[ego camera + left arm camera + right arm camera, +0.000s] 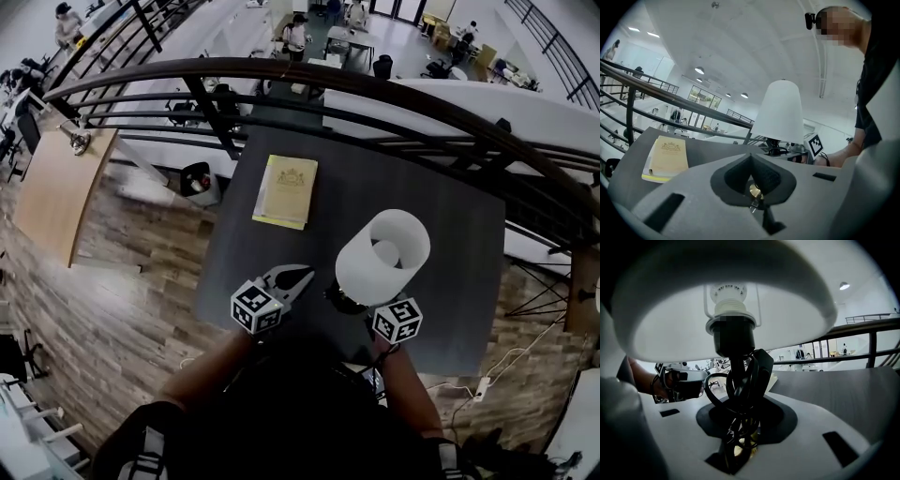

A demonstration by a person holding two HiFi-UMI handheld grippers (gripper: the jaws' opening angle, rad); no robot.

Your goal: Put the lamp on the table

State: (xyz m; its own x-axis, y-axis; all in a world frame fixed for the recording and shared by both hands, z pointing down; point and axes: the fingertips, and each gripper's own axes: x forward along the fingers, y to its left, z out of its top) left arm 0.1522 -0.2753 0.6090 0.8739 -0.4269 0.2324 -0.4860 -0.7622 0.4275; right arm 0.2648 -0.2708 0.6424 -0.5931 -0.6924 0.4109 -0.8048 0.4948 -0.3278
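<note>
While the lamp [382, 255] is carried low over the near edge of the table [441, 281], at 5 o'clock from the book [286, 190], it should be lowered plumb and released only once the base [345, 302] is seated flat. The right gripper [740, 423] is clamped on the thin black stem [733, 357] and its coiled cord [743, 380]. The left gripper [751, 161] is closed, with nothing held. The shade [780, 110] is smooth, white, tapered and likely top-heavy; the tabletop is matt, dark and flat.

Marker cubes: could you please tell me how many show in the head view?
2. The left cube sits over the table's near edge; the right cube sits beside the lamp. None seems hidden.
</note>
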